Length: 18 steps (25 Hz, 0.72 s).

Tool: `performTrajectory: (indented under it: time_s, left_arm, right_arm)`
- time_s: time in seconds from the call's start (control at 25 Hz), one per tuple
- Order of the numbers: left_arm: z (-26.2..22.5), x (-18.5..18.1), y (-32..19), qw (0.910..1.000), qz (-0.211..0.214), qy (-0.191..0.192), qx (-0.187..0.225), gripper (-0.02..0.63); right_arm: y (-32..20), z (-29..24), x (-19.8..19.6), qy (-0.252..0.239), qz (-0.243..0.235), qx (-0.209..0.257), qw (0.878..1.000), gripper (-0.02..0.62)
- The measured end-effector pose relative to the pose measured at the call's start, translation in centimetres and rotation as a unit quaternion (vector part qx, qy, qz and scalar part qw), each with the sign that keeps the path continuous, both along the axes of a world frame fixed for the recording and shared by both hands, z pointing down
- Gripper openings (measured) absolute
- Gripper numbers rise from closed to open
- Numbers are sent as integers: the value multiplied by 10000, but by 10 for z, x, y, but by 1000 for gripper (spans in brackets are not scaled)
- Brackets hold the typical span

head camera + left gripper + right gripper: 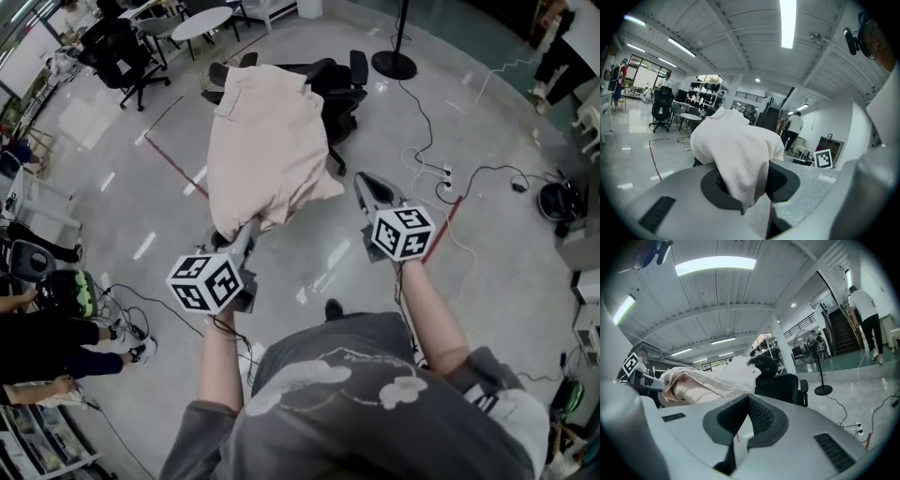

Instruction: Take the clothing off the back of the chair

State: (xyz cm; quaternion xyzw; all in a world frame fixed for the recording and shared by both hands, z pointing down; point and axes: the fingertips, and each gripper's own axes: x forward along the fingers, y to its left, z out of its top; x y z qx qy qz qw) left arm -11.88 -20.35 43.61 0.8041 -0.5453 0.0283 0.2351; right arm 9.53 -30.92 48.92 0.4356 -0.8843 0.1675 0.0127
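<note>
Left fingers (712, 187) clamped on pale garment (736, 145), right fingers (761, 418) apart, empty, above glossy grey floor (309, 272).

No readable text, label, brand, number or sign in any view.

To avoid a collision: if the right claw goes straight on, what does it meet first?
Probably the black office chair, just past the edge of the beige cloth garment; depth is unclear.
</note>
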Motion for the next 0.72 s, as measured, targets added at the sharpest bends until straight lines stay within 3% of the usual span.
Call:
performTrajectory:
  time_s: [0.24, 0.72]
  left_arm:
    - [-5, -3, 20, 9997, 235, 12, 11, 89]
    - [51, -19, 112, 9975, 439, 44, -543, 84]
  right_arm:
    - [24, -9, -10, 80, 49, 9, 10000, -6]
    - [104, -10, -41, 57, -35, 40, 10000, -8]
